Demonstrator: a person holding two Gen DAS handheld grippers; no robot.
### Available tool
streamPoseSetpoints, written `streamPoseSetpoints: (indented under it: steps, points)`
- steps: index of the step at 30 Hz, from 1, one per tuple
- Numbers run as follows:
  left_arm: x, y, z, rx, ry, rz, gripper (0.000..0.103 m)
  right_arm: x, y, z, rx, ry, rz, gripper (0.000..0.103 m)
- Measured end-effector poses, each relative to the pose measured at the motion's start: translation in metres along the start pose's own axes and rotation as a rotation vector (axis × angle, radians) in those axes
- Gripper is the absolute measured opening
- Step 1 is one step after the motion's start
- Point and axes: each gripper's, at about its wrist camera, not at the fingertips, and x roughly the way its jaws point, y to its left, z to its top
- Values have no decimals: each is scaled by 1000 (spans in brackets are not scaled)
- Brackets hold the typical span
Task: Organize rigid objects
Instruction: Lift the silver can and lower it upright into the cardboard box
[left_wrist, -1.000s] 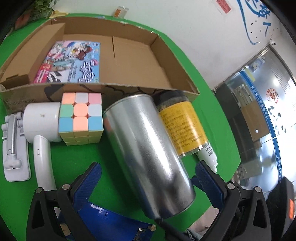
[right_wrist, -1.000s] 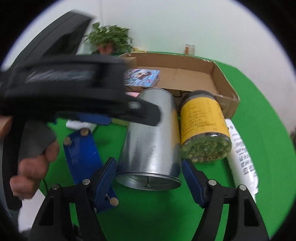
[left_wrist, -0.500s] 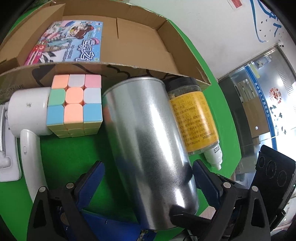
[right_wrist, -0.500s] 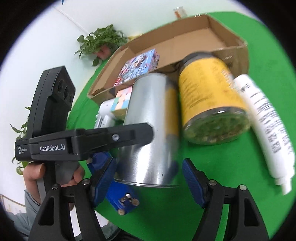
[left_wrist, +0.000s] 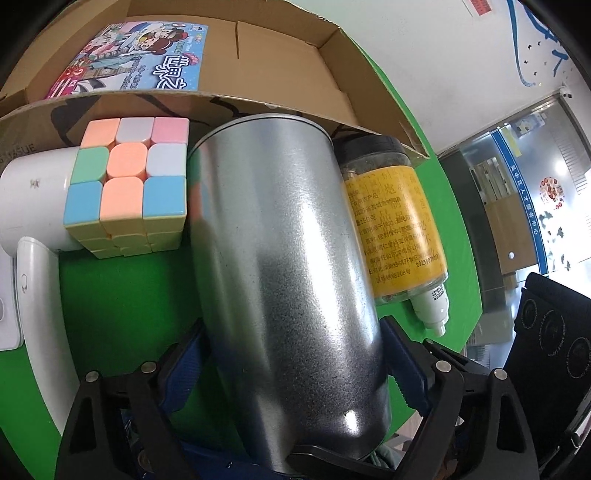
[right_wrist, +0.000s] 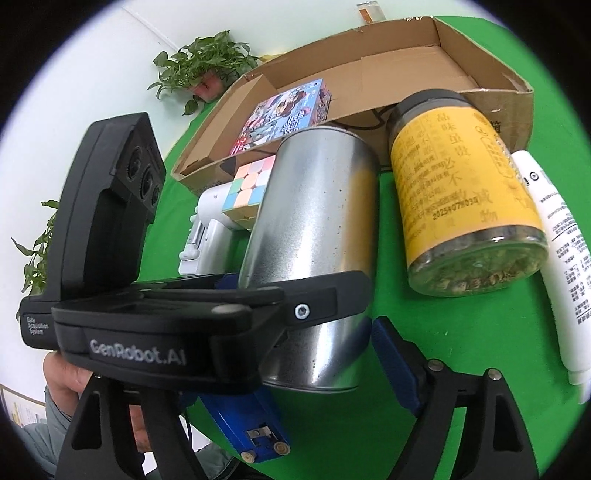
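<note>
Galvanised silver: a metal tin (left_wrist: 280, 280) lies on its side on the green table (left_wrist: 122, 295), its length running straight ahead of the left gripper (left_wrist: 291, 369). Left jaws closing, blue pads (left_wrist: 400, 363) flanking the tin's near end on both sides; contact with the metal cannot be told. The right gripper (right_wrist: 314, 354) comes at the same tin's near end from the other side, jaws opening. Its right pad (right_wrist: 395, 365) stands clear of the tin; its left one is hidden behind the left gripper's black body.

Ahead-left of the left gripper, just beside the tin: a pastel puzzle cube (left_wrist: 129, 184), pressed against a white hair-dryer-shaped device (left_wrist: 33, 221). Ahead-right, touching the tin: a yellow-labelled jar (left_wrist: 395, 229) on its side, black cap pointing away. Beyond the jar, a white tube (right_wrist: 561, 254), also lying down.

Farther ahead, past all of these: a shallow cardboard box (left_wrist: 295, 62) holding a colourful booklet (left_wrist: 140, 59) at its left end.

A hand (right_wrist: 66, 373) grips the left gripper's handle, seen in the right wrist view.
</note>
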Motion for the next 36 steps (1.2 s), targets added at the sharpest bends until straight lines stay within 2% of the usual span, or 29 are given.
streamPoseSetpoints:
  steps: [6,11,18,28,36]
  points:
    - [5,-17,-11,41,-39,33,86,-3,4,-2,-15,-1,-19,84]
    - [-21,-33,-14,85,-108,60,85,-19,16,0,-61,-48,-24,84]
    - [-69,-48,-2,134,-198,54,85,-43,38,18,-130,-132,-33,84]
    - [-104,-67,34,175,-306,62,85,-63,54,64,-208,-200,-38,84]
    - [-125,-83,90,206,-338,94,85,-70,60,118,-245,-185,-31,84]
